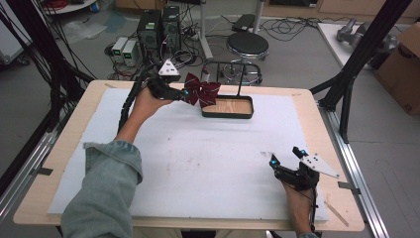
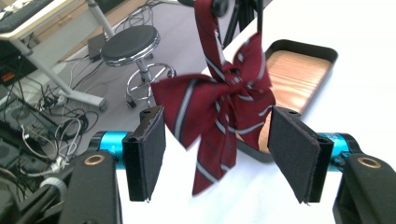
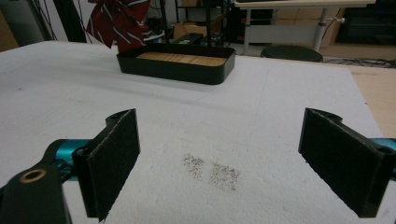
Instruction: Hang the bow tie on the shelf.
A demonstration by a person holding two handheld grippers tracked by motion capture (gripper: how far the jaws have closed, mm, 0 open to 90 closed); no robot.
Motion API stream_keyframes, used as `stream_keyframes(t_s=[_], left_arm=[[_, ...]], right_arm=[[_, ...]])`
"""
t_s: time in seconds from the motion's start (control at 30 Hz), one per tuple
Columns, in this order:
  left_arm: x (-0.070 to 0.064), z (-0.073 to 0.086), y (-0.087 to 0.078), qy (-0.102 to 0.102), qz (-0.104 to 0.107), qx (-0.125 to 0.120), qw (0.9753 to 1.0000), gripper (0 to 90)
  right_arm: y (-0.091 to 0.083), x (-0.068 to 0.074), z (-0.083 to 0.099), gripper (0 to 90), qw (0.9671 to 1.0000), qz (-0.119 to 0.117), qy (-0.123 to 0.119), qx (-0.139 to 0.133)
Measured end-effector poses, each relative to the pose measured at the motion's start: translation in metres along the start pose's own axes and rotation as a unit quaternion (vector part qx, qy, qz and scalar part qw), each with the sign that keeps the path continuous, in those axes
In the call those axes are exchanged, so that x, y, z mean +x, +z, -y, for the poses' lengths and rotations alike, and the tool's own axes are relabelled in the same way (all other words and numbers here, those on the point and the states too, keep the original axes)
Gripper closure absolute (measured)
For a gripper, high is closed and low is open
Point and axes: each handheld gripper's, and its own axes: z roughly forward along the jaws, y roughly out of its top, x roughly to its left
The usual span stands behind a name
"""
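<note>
A dark red bow tie (image 1: 202, 92) with pale stripes hangs by its strap from a black wire stand (image 1: 233, 63) at the far middle of the table. Below and right of it sits a black tray (image 1: 228, 115) with a wooden floor. My left gripper (image 1: 185, 92) is open right at the bow tie's left side. In the left gripper view the bow tie (image 2: 224, 107) hangs just past the spread pads (image 2: 149, 149), and no pad presses on it. My right gripper (image 1: 286, 156) rests open near the front right, nothing between its jaws.
A white foam sheet (image 1: 198, 163) covers the wooden table, with a dark smudge (image 3: 215, 170) in front of the right gripper. A round stool (image 1: 246, 45) and computer boxes (image 1: 158, 27) stand on the floor beyond the far edge. Black frame posts rise at both sides.
</note>
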Motion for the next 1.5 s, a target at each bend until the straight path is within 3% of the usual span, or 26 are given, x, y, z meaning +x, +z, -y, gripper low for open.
stream_keyframes(t_s=[0.17,0.37,0.47,0.7,0.83,0.93,1.03,1.17,1.27,1.5], left_arm=[[-0.015,0.020,-0.035,-0.026,-0.019,-0.025,0.9992,31.9],[-0.034,0.046,-0.077,-0.065,-0.053,-0.061,0.9946,27.7],[-0.041,0.060,-0.099,-0.074,-0.068,-0.076,0.9920,25.4],[-0.062,0.103,-0.145,-0.119,-0.105,-0.111,0.9811,23.0],[-0.074,0.131,-0.164,-0.140,-0.142,-0.132,0.9710,22.8],[-0.079,0.146,-0.174,-0.150,-0.163,-0.134,0.9660,22.8],[-0.085,0.158,-0.181,-0.146,-0.178,-0.130,0.9645,22.7],[-0.090,0.169,-0.191,-0.155,-0.186,-0.129,0.9617,22.1],[-0.095,0.176,-0.196,-0.159,-0.187,-0.128,0.9609,21.3],[-0.112,0.190,-0.198,-0.159,-0.186,-0.115,0.9628,20.4]], right_arm=[[0.002,0.000,-0.001,11.5,1.0000,-0.001,0.001,0.004],[0.003,0.002,-0.002,11.5,1.0000,0.003,-0.007,0.006],[0.003,0.002,-0.002,11.5,0.9999,0.003,-0.006,0.007],[0.004,0.000,-0.001,11.5,0.9999,0.004,0.000,0.012],[0.004,0.000,-0.001,11.5,0.9999,0.005,0.000,0.012],[0.004,0.000,-0.001,11.5,0.9999,0.006,0.001,0.012],[0.004,0.000,-0.001,11.5,0.9999,0.006,0.000,0.013],[0.004,0.000,-0.001,11.5,0.9999,0.007,0.001,0.014],[0.004,0.000,-0.001,11.5,0.9999,0.007,-0.001,0.012],[0.004,0.001,-0.001,11.5,0.9999,0.007,-0.002,0.014]])
